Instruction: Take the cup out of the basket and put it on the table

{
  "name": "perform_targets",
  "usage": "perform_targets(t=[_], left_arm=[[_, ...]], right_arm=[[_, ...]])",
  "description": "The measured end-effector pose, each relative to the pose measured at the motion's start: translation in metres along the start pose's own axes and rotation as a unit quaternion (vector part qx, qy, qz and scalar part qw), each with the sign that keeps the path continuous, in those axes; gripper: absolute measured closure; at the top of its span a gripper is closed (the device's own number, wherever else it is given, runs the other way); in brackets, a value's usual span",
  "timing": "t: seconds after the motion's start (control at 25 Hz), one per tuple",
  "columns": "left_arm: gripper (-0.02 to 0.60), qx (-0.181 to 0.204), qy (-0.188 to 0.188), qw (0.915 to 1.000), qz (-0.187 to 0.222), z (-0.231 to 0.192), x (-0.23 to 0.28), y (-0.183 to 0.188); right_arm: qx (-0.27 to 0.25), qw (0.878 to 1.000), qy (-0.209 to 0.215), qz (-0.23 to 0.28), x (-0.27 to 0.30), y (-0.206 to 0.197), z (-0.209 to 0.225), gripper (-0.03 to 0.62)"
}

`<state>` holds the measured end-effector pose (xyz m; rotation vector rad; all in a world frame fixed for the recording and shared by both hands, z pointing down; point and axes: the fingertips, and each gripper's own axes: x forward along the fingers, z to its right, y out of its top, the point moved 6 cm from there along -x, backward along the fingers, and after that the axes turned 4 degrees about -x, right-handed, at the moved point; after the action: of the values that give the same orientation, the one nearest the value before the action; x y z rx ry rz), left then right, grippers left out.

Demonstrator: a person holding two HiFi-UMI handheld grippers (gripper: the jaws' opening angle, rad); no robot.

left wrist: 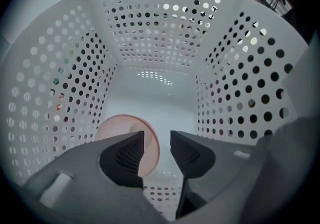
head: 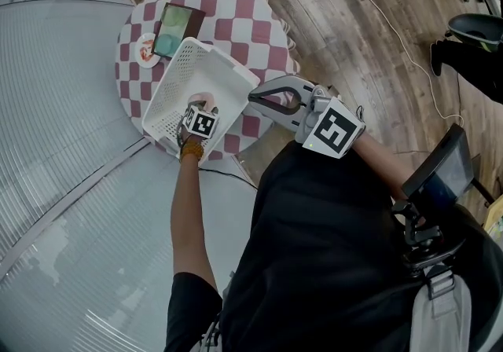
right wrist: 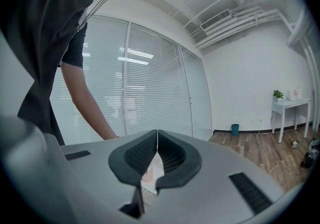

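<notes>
Surface: a round red-and-white checked surface (head: 267,36) is being shown at the upper centre of the head view.
Basket: a white perforated basket (head: 177,79) is being carried on the surface's lower left part.
Right tool: the right tool (right wrist: 157,143) is being held just right of the basket, its jaws being pressed tip to tip on nothing.
Left tool: the left tool (left wrist: 157,140) is being held inside the basket, jaws parted, nothing being gripped.
Cup: a pink cup (left wrist: 120,127) is lying on the basket floor, lower left in the left gripper view, being partly hidden by one jaw.
</notes>
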<state>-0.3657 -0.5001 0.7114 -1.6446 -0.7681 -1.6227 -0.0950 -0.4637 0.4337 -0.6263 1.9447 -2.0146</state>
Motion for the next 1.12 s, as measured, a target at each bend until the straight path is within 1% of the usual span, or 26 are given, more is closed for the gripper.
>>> perform_targets(t=[0.12,0.36,0.52,0.76,1.12], left_arm=[[0.427,-0.003,0.002,1.0000,0.000,-0.0005,0.0014,-0.0013],[0.521,0.001,0.004,1.0000,0.003,-0.0012,-0.0006,-0.0002],[0.555,0.001,0.008,0.9999,0.010,-0.0011,-0.0008,-0.0024],[0.560,0.016,0.016,0.9997,0.012,0.0021,-0.0002,-0.0057],[0.560,0.015,0.025,0.9995,0.014,0.0037,-0.0012,-0.0094]], right_arm=[[0.002,1.000,-0.003,0.000,-0.0003,-0.0013,0.0003,0.582],[0.011,1.000,-0.007,0.004,0.0001,-0.0019,0.0005,0.582],[0.005,1.000,0.000,0.007,0.0017,-0.0005,0.0006,0.582],[0.010,1.000,-0.004,0.007,-0.0015,-0.0034,0.0002,0.582],[0.012,1.000,-0.004,0.005,-0.0060,-0.0062,-0.0001,0.582]])
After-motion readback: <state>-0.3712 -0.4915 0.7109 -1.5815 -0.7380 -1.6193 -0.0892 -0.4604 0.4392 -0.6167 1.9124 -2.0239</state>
